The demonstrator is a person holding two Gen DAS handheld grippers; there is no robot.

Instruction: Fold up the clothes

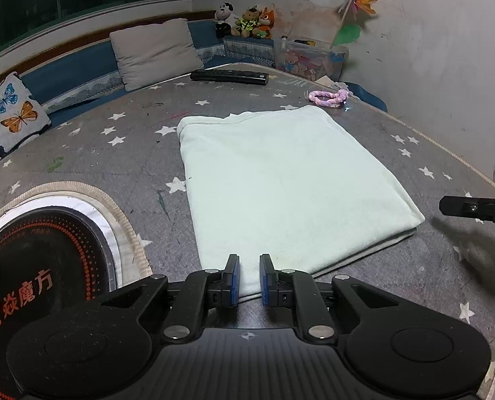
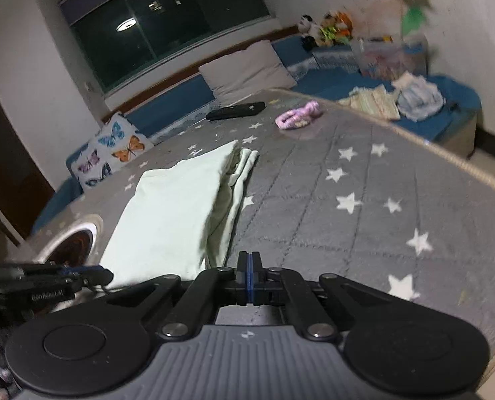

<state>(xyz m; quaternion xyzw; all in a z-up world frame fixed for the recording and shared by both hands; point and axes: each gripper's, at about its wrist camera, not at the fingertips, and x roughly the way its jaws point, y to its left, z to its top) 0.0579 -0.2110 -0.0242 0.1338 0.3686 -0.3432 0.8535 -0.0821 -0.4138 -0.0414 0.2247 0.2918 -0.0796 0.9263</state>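
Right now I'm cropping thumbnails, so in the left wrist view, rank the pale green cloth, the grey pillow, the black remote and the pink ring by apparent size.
1. pale green cloth, though it lies nearest the camera
2. grey pillow
3. black remote
4. pink ring, close to the remote

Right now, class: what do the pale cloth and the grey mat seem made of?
Cloth: soft matte fabric, likely fleece or cotton; it folds in limp, rounded layers. Mat: matte quilted textile, probably; stitched lines, printed stars and a corded edge show.
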